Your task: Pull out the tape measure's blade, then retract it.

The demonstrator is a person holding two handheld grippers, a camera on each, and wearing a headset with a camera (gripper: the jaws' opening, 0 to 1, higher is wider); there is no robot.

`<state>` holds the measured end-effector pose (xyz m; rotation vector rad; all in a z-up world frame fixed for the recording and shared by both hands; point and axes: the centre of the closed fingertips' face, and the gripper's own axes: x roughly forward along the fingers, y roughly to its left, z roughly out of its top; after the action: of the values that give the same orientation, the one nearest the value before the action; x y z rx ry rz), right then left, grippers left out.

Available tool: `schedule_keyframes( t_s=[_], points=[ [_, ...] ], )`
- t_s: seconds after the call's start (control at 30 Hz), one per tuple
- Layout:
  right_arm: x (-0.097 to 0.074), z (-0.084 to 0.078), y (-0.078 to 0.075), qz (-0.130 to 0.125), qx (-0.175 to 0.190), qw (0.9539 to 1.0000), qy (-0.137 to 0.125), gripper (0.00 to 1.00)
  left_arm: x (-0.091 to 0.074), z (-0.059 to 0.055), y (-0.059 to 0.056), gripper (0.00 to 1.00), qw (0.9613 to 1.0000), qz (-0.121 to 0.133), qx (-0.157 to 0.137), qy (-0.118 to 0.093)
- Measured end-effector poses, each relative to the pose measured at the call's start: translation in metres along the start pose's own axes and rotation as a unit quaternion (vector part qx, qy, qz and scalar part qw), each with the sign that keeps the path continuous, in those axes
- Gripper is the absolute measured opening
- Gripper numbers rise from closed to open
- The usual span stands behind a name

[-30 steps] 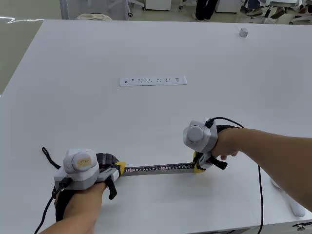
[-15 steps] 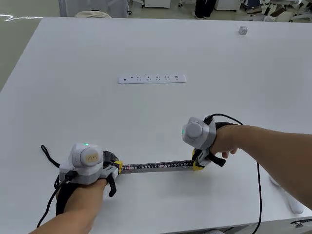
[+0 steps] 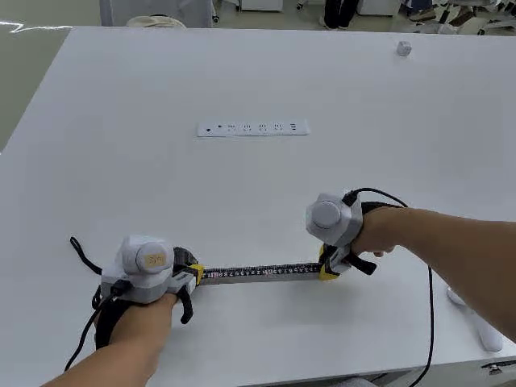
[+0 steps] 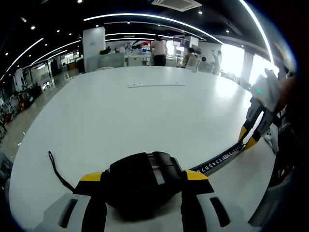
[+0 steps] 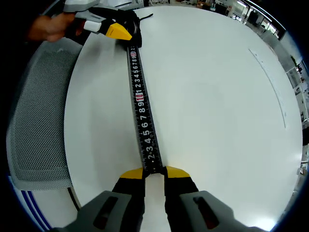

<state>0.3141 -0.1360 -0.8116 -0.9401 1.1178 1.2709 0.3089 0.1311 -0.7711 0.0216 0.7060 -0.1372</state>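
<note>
In the lower part of the head view, the blade [image 3: 258, 272] lay flat on the white table [image 3: 242, 185], stretched left to right between the two grippers. The left gripper [image 3: 193, 276], at lower left, had its jaws spread around the black case [image 4: 142, 186] and clamped on it. The right gripper [image 5: 154, 172], lower right of centre, pinched the blade's free end between nearly closed jaws (the numbers climbed away from them toward the case). The blade's long axis ran straight from the right jaws to the case, so retracting would likely mean carrying that end leftward along the same line.
</note>
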Motion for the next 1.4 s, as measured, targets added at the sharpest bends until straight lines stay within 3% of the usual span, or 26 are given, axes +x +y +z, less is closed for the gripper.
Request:
schedule_keyframes(
  t_s=[1.4],
  points=[
    [0.003, 0.016, 0.004, 0.0, 0.0, 1.0, -0.01, 0.14, 0.003, -0.002, 0.0, 0.59, 0.9997, -0.016, -0.011, 0.016]
  ],
)
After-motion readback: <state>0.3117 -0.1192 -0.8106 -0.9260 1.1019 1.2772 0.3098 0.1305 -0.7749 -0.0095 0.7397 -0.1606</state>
